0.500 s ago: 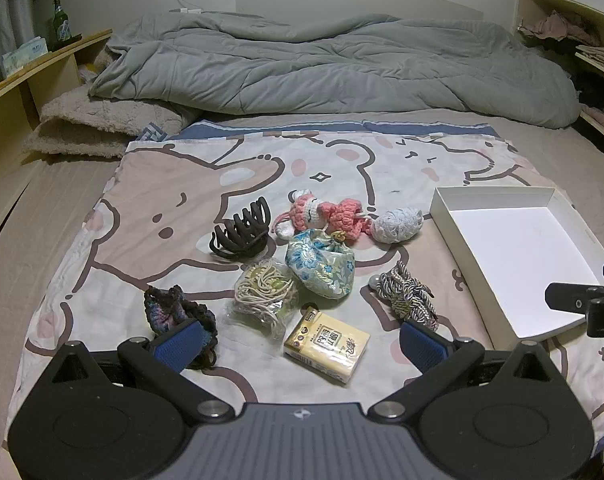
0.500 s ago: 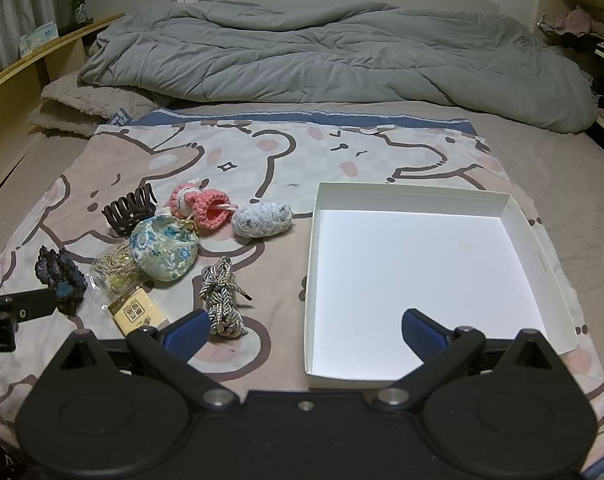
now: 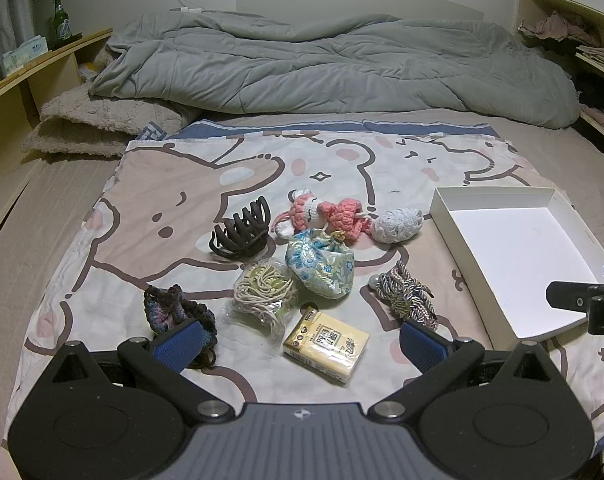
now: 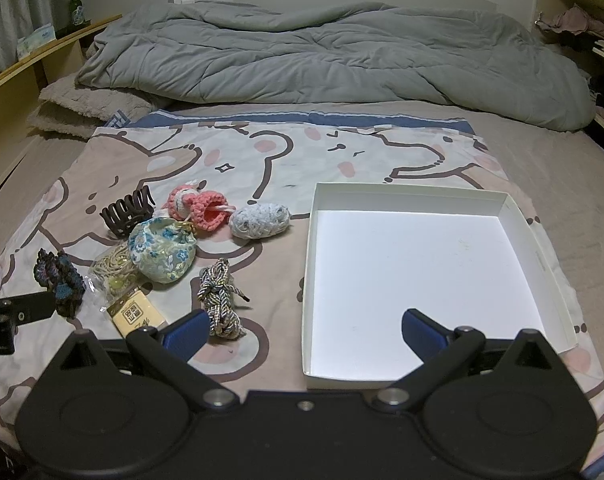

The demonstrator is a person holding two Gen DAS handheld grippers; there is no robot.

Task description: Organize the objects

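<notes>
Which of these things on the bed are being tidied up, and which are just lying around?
For the job:
white box
hair claw
pink crochet doll
floral pouch
grey crochet ball
braided cord
bagged string
dark scrunchie
tissue pack

Just lying about:
grey duvet
green bottle
clothes on the shelf

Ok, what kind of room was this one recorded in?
A bedroom, most likely. The work surface is a bed: a rumpled grey duvet lies across the far end before a headboard, and a cartoon-print sheet is spread in front. Wooden shelving runs along the side, holding a green bottle.
</notes>
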